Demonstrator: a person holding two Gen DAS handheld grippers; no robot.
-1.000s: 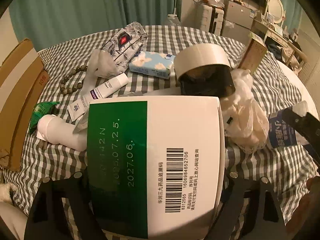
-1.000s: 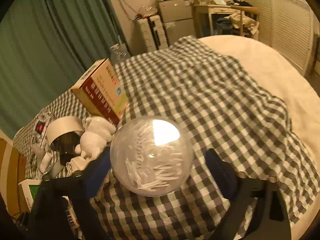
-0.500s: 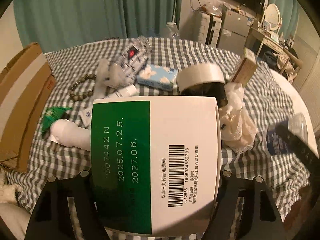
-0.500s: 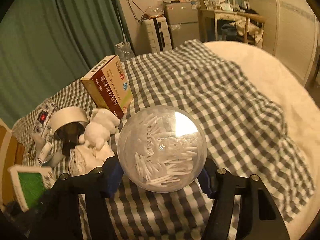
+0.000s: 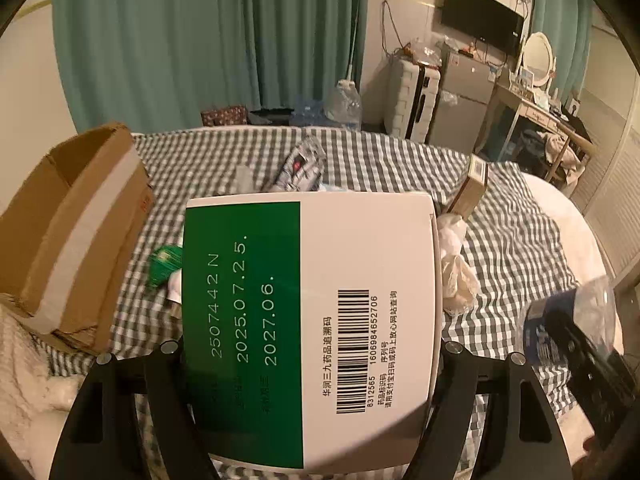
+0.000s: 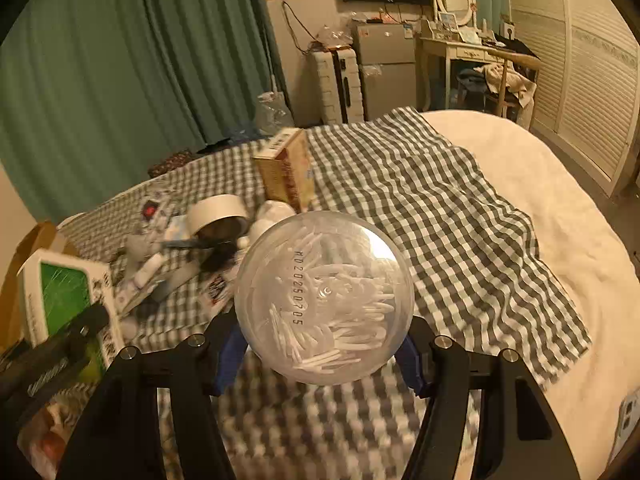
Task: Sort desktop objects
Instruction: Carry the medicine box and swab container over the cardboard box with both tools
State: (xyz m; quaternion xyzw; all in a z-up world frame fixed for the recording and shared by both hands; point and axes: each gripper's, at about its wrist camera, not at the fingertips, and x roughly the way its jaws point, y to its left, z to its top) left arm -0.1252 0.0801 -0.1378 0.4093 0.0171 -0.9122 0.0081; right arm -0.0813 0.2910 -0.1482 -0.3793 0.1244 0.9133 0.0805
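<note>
Left tool [image 5: 312,360] pinches a green-and-white medicine box [image 5: 312,320], barcoded face to the camera, lifted above the checked cloth [image 5: 512,240]. Right tool [image 6: 324,344] clamps a clear jar [image 6: 324,304] of white sticks between blue pads, also held off the bed.

Progress, judged: early. Two items in hand, neither placed. On the cloth, left of the jar, lie a tape roll [image 6: 216,210], a tan box [image 6: 286,168] standing behind it, a patterned pouch [image 5: 300,168], white tubes, crumpled white plastic [image 5: 456,268] and a green packet [image 5: 164,262].

Cardboard carton [image 5: 68,216] sits left of the medicine box, mouth open; likely the bin, though that is a guess.

Room: cloth to the right of the jar is bare, then plain white bedding sloping to the bed's edge. Clutter crowds the space between jar and carton. The tools sit near each other; each shows in the other's view.
</note>
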